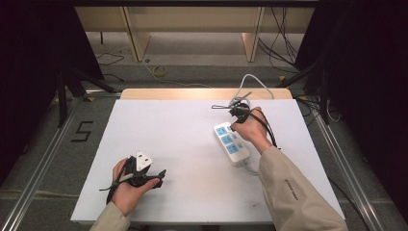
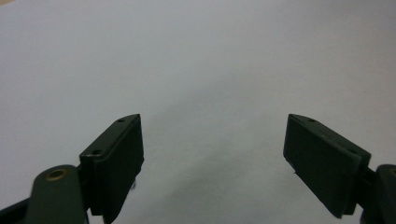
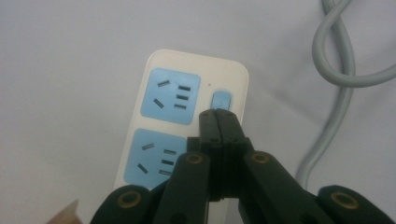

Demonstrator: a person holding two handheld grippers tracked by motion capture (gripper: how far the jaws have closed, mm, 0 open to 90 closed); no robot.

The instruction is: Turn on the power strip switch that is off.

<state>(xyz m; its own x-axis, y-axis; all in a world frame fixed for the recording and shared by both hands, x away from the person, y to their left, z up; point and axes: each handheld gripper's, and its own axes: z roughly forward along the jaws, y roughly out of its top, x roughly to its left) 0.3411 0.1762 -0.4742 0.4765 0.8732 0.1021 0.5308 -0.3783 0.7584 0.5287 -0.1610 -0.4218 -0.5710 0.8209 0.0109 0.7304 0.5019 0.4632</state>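
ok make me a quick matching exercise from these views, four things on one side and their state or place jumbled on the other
Things:
1. left gripper
2. right gripper
3. power strip
4. grey cable

States or places:
A. white with blue sockets, lying on the table
B. looped on the table beside the strip's far end
C. jaws wide apart over bare table
D. jaws shut, tips at the small blue switch

Pairs: 1-C, 2-D, 3-A, 4-B
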